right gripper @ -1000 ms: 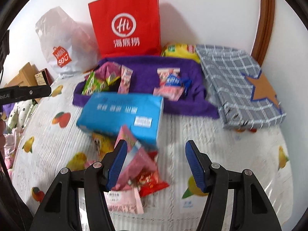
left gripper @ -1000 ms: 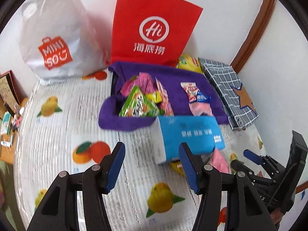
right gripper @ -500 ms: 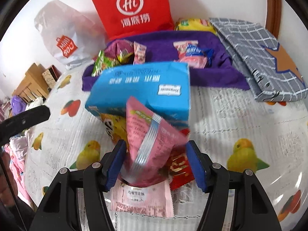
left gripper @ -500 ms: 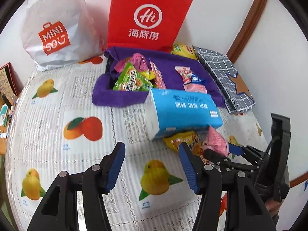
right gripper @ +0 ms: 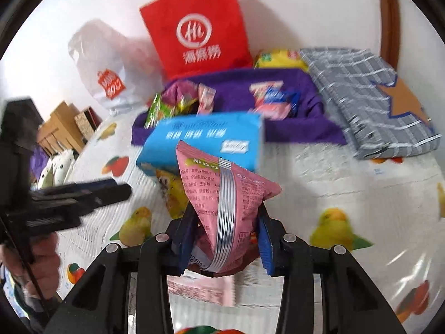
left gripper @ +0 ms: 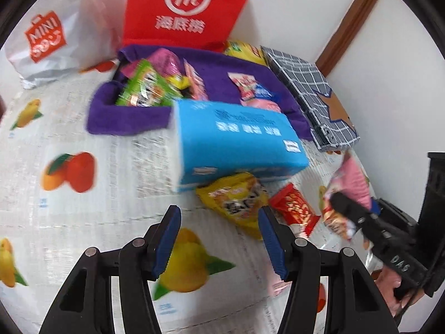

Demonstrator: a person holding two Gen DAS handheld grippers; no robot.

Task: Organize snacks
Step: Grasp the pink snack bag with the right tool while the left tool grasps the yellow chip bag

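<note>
My right gripper [right gripper: 226,239] is closing its jaws on a pink snack packet [right gripper: 222,194], whose lower end is squeezed between the blue pads and lifted off the table. My left gripper [left gripper: 219,236] hangs open with nothing between its fingers, low over the fruit-print tablecloth [left gripper: 69,208]. Just ahead of it and to the right lie a yellow snack packet [left gripper: 236,197] and a red one [left gripper: 297,208]. A purple fabric tray [left gripper: 125,122] farther back holds several snacks, among them a green packet [left gripper: 144,89]. A pale pink flat packet [right gripper: 200,289] lies under the right gripper.
A blue tissue pack [left gripper: 236,139] lies between the loose snacks and the tray. A red paper bag [left gripper: 183,8] and a white shopping bag [left gripper: 50,33] stand against the wall. A grey checked folded box [left gripper: 311,94] lies at the right. Cardboard boxes [right gripper: 61,128] sit off the table's left.
The right gripper moved in over the pink packet, its jaws came together on it and raised it. The left gripper came down and forward toward the yellow and red packets, still open.
</note>
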